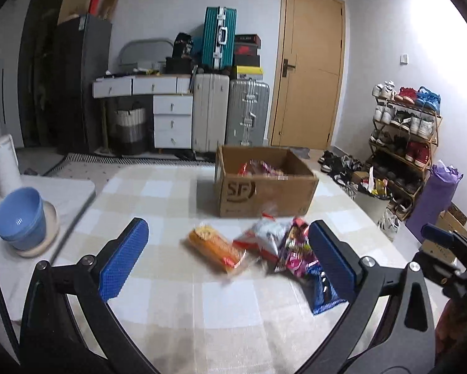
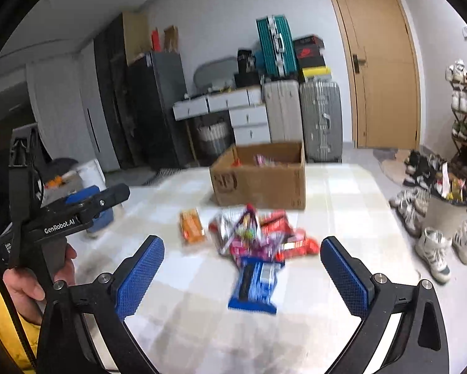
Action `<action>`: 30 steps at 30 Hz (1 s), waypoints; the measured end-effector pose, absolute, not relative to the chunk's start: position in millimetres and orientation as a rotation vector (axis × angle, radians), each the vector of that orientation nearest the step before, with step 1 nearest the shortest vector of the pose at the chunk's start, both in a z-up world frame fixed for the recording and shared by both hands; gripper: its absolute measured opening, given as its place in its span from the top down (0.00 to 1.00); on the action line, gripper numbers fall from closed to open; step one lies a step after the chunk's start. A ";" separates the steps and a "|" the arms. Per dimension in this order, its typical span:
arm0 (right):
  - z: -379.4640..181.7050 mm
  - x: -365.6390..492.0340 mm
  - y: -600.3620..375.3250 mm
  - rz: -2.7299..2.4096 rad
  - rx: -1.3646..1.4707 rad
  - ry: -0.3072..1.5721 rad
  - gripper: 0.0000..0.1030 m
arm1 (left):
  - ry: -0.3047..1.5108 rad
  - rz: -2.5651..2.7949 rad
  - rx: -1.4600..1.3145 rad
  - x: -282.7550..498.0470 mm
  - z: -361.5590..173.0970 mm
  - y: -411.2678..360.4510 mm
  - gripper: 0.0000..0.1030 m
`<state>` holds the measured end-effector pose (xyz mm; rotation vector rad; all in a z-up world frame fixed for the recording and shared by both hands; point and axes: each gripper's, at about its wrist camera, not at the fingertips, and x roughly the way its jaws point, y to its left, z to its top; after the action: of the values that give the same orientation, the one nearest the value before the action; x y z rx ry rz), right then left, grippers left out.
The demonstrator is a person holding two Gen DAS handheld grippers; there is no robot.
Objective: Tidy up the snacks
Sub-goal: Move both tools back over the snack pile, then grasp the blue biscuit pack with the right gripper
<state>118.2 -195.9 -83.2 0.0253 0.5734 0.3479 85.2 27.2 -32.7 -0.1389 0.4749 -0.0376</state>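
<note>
Here both the left gripper (image 1: 228, 260) and right gripper (image 2: 242, 272) gape empty above the snack packets (image 2: 252, 237) before the cardboard box (image 1: 264, 184).

One cardboard box (image 1: 266, 191), three suitcases (image 1: 210, 110), one orange snack packet (image 1: 216, 249), one blue packet (image 2: 258, 283).

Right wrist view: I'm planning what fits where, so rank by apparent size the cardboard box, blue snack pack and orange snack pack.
1. cardboard box, largest though farthest.
2. blue snack pack, nearest the camera, so possibly flattered.
3. orange snack pack, smallest.
</note>
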 end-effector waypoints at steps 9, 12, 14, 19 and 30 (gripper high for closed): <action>-134.0 154.8 -187.0 0.298 0.046 0.744 0.01 | 0.574 -0.030 -0.129 124.6 -111.3 13.3 0.00; -152.8 174.3 -186.0 0.243 0.044 0.802 0.01 | 0.569 -0.013 -0.126 132.1 -131.7 13.1 0.00; -163.9 186.8 -187.0 0.206 0.047 0.846 0.01 | 0.567 0.000 -0.122 137.1 -141.4 12.7 0.00; -182.5 209.6 -190.9 0.232 0.139 0.923 0.01 | 0.557 0.005 -0.124 153.0 -162.6 9.9 0.00; -193.8 223.8 -169.6 0.208 0.028 0.956 0.48 | 0.581 -0.015 -0.165 162.6 -171.3 10.2 0.00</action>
<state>223.8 -169.6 -193.8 0.0279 0.9561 0.2085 162.6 10.2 -171.3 -0.1650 0.5810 -0.0151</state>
